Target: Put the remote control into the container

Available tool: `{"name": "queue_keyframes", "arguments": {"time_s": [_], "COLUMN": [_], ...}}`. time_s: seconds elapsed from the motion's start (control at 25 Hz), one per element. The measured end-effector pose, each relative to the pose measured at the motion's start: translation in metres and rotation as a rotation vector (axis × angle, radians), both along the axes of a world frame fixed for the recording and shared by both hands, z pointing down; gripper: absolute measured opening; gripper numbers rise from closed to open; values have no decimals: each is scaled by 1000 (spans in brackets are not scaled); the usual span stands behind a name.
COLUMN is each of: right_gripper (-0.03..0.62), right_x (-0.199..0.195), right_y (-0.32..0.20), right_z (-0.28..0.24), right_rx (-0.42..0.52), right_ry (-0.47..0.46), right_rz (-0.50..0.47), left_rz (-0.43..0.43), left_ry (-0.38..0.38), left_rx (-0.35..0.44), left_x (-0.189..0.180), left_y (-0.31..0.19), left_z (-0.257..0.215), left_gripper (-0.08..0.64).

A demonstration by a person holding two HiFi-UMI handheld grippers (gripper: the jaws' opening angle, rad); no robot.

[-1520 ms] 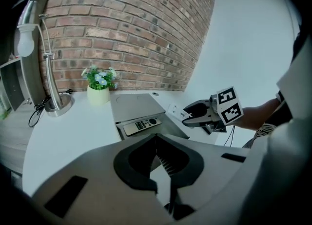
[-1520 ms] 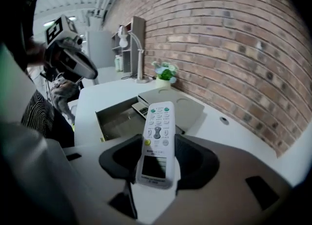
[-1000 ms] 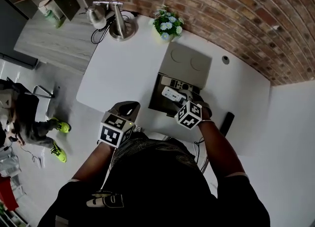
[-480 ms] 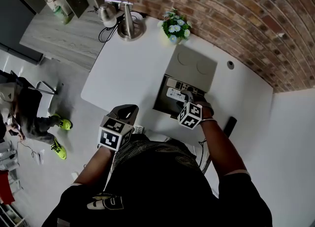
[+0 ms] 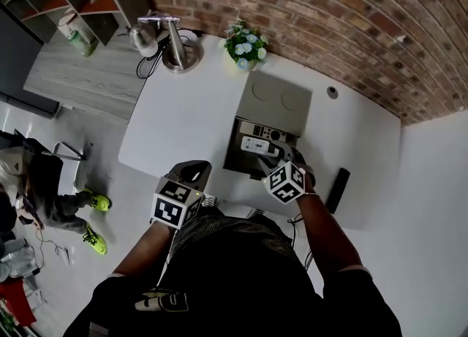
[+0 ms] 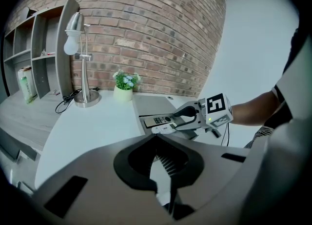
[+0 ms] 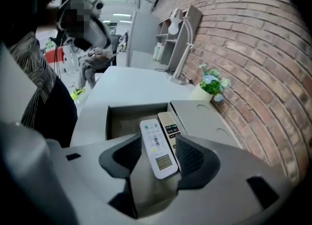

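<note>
A white remote control [image 7: 157,147] lies lengthwise between the jaws of my right gripper [image 7: 158,137], with a gap showing on its left side. Its far end reaches into the dark open container [image 7: 122,116]. A beige remote [image 7: 169,127] lies beside it in the container. From the head view, the white remote [image 5: 257,146] sits over the container [image 5: 232,154], and my right gripper [image 5: 278,156] is at the container's near right corner. My left gripper [image 5: 191,175] hangs at the table's near edge, jaws closed and holding nothing.
The container's grey lid [image 5: 275,99] lies flat behind it. A black remote [image 5: 337,190] rests on the white table at the right. A lamp [image 5: 170,43] and a flower pot [image 5: 245,44] stand at the far edge by the brick wall. A person [image 5: 44,182] sits on the floor at left.
My right gripper has drawn back a little toward me from the white remote, which has stayed over the container. The left gripper has hardly moved.
</note>
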State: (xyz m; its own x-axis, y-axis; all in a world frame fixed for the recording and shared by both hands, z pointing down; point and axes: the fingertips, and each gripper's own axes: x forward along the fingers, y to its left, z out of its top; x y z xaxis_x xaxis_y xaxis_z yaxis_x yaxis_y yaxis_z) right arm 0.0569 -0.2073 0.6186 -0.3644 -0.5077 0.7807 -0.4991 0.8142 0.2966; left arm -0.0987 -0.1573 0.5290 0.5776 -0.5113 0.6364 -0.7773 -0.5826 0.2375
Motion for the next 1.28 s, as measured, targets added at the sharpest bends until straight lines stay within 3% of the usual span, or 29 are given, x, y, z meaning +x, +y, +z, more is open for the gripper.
{"name": "queue_keyframes", "arguments": {"time_s": [0.12,0.2,0.24,0.32,0.4,0.48,0.56,0.72,0.88,1.08,1.28], "right_gripper": [221,217,182,43,9,9,8,8,8,8,8], "right_x": [11,21,27,40,52,61,65,66,58,73,78], "right_y": [5,12,18,31,45,58,70,86,98,101,107], "right_z": [-31,-55,-68,-92,-113,-130,-145,-155,-135,-129,-129], "right_rx": [8,-12,-27,-57,-67,-54,-18,50,-67,-14,-13], "right_ry": [-181,-384,-500,-730,-896,-976,-994,-925,-942,-838,-831], "right_rz": [194,354,435,581,681,736,759,766,785,830,838], "left_rz": [47,75,91,122,156,199,248,345,426,457,471], "left_ry": [7,21,30,53,90,132,160,172,141,139,140], "left_rx": [18,44,61,92,114,127,136,138,141,131,131], "left_x": [13,23,28,41,56,72,88,113,127,136,143], "left_y": [-2,-6,-8,-12,-15,-15,-13,-6,4,7,11], "left_z": [-6,-15,-20,-29,-39,-49,-58,-67,-63,-61,-62], "left_gripper": [8,8,8,8,8,8,8,8,8,8,8]}}
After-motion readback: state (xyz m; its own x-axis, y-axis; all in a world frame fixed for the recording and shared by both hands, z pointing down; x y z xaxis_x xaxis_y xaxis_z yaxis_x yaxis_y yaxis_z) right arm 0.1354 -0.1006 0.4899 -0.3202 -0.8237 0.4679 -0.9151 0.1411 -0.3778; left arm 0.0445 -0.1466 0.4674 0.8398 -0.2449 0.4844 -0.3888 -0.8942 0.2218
